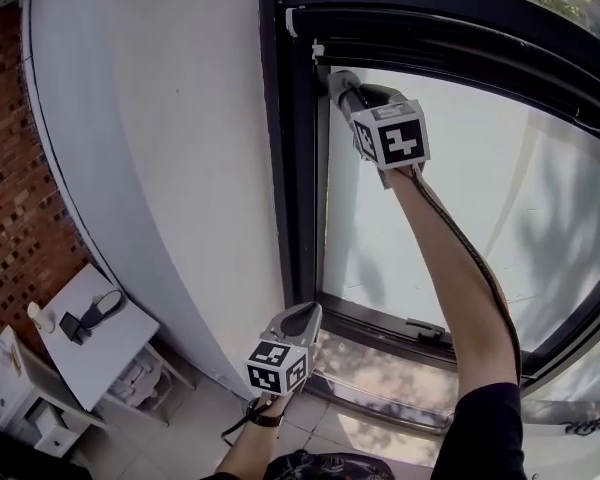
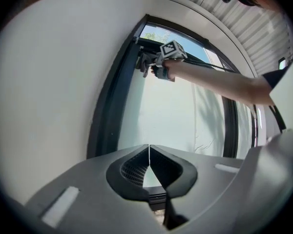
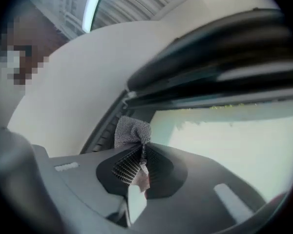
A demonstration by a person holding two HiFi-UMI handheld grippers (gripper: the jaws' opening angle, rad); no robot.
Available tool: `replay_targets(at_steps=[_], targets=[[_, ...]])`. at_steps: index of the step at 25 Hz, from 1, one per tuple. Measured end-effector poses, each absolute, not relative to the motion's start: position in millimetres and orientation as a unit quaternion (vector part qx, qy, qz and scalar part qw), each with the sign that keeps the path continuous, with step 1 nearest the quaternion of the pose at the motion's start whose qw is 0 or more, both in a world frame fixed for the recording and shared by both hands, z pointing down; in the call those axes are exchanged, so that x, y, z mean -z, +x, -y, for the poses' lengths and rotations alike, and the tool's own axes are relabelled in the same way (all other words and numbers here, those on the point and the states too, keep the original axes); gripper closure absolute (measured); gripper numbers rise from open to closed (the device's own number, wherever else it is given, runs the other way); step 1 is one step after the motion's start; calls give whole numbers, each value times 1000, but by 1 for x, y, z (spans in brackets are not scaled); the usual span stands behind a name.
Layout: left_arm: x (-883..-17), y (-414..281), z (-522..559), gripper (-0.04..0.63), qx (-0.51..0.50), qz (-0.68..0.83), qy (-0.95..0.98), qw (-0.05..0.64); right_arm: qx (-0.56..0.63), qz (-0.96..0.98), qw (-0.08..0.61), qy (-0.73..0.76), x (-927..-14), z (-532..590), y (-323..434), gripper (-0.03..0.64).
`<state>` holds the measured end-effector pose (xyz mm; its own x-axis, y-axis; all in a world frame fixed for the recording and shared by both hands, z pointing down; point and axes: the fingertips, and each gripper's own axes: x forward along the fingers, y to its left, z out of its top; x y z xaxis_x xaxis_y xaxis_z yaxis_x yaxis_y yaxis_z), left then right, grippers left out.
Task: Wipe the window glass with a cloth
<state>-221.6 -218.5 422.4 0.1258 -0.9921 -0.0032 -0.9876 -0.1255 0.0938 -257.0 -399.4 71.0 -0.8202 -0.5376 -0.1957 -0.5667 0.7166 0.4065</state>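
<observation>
A small white table [image 1: 100, 340] is seen at the far left beside the curved white wall [image 1: 160, 148]. The left gripper [image 1: 302, 316] is held low near the foot of the dark window frame [image 1: 295, 188], its jaws closed together with nothing between them. Further right, the right gripper [image 1: 340, 83] is held high at the upper left corner of the window glass [image 1: 450, 208], with the grey cloth [image 3: 132, 130] pinched between its jaws (a bunched end stands out past the tips).
</observation>
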Motion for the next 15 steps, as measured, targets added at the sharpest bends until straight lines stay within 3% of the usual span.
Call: replay_targets(at_steps=[3,15], targets=[[-416,-194,222,595,27,634,773,24,-159,-926,30,-341,-61,426,-256,600],[-420,-169,209,595,39,616,786,17,-175,-937,-31,-302,-87,403,-289,600]])
